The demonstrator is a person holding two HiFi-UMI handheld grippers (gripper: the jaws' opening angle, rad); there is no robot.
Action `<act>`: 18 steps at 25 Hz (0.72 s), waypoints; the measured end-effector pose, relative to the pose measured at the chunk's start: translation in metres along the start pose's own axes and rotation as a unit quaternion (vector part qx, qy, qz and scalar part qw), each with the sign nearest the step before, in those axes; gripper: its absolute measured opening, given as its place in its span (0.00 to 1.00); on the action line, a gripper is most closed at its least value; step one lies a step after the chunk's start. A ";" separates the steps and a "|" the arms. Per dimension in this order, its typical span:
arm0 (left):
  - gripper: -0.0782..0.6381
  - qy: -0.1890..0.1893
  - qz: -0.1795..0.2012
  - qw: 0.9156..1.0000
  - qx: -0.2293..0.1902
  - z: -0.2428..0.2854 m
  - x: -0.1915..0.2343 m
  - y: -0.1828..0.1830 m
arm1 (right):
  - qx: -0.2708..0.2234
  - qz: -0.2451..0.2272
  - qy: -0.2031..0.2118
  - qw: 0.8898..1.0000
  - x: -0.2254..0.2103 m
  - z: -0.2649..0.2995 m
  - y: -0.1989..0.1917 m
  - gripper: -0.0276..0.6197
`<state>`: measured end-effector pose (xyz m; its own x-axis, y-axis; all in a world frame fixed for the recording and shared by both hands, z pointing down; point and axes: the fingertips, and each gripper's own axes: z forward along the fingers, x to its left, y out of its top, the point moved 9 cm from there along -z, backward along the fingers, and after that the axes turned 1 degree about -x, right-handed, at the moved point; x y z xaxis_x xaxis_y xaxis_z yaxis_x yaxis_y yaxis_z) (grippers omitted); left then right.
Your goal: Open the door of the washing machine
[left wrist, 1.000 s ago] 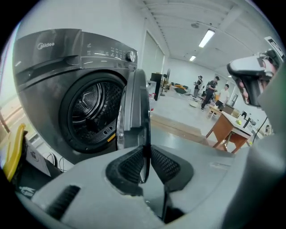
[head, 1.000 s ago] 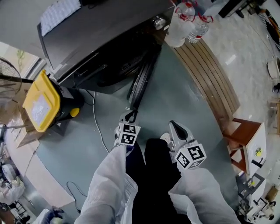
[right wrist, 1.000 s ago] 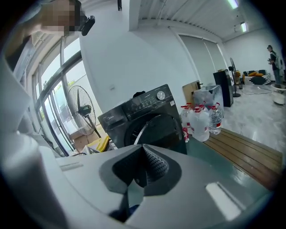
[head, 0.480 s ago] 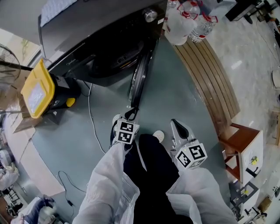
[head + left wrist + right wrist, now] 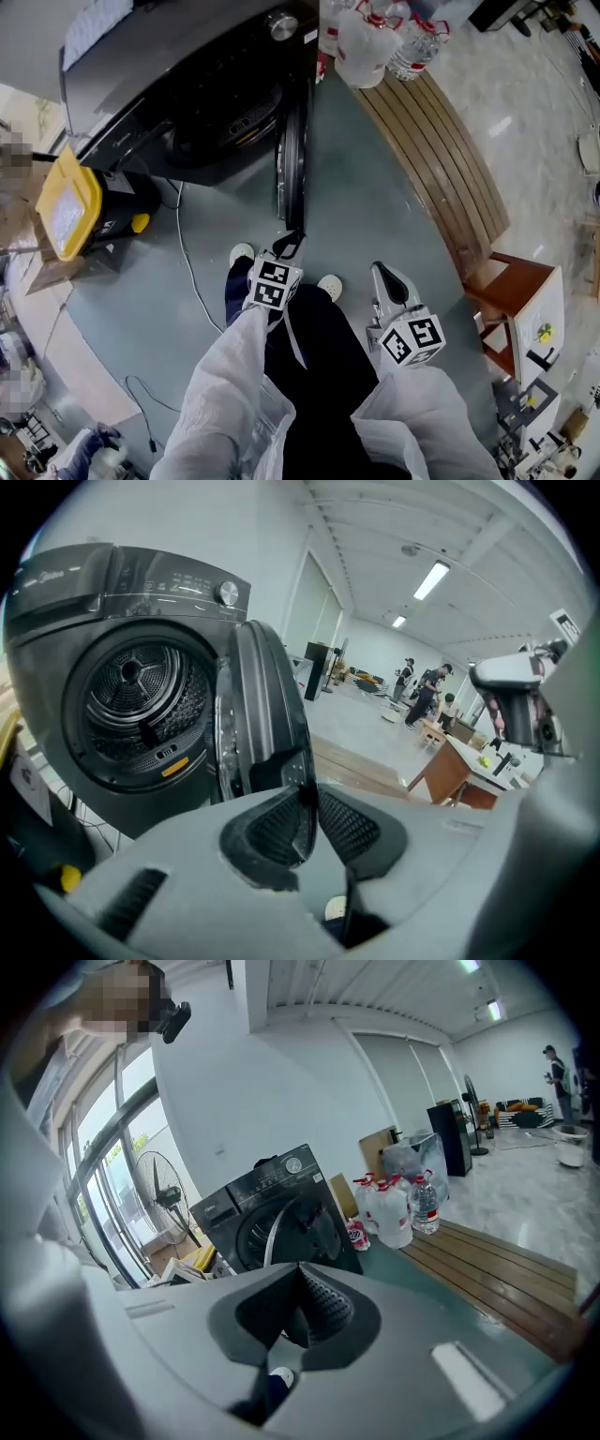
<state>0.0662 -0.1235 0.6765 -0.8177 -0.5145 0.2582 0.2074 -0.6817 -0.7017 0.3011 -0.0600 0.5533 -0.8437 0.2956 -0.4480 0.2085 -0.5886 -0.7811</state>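
The dark grey washing machine (image 5: 187,84) stands at the top of the head view, its drum showing. Its round door (image 5: 292,150) is swung wide open and seen edge-on. My left gripper (image 5: 289,242) is at the door's free edge. In the left gripper view the door (image 5: 262,714) runs down into my left gripper (image 5: 307,794); the jaws are opening, with the rim still pinched at their tips. My right gripper (image 5: 382,274) hangs to the right, away from the door. In its own view my right gripper (image 5: 300,1271) is shut on nothing, facing the machine (image 5: 253,1213).
A yellow-lidded bin (image 5: 66,206) sits left of the machine and a white cable (image 5: 183,262) trails over the floor. Water bottles (image 5: 366,37) stand at its right, beside a slatted wooden platform (image 5: 441,150). A wooden table (image 5: 516,291) is at right. People (image 5: 427,691) stand far off.
The door has swung further open, from slanted to about square to the machine's front. Both grippers and the person's legs have drawn back from the machine, the left one staying at the door's edge.
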 end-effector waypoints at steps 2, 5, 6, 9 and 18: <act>0.21 -0.010 0.001 1.000 -0.002 0.007 -0.009 0.003 | -0.002 0.007 -0.007 1.000 -0.006 -0.006 -0.003 0.05; 0.21 -0.023 0.010 1.000 0.001 0.018 -0.023 0.008 | -0.003 0.017 -0.020 1.000 -0.015 -0.015 -0.007 0.06; 0.21 -0.027 0.014 1.000 0.001 0.022 -0.028 0.009 | -0.004 0.020 -0.023 1.000 -0.018 -0.017 -0.008 0.06; 0.21 -0.040 0.016 0.999 0.002 0.034 -0.040 0.015 | -0.006 0.026 -0.034 0.999 -0.026 -0.025 -0.009 0.06; 0.21 -0.062 0.012 0.998 -0.008 0.076 -0.078 0.035 | -0.014 0.053 -0.061 0.997 -0.061 -0.045 -0.009 0.06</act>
<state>0.1777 -0.1468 0.6822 -0.7402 -0.5912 0.3203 0.2168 -0.6608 -0.7186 0.3728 -0.0391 0.5682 -0.8699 0.1387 -0.4733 0.3112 -0.5900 -0.7450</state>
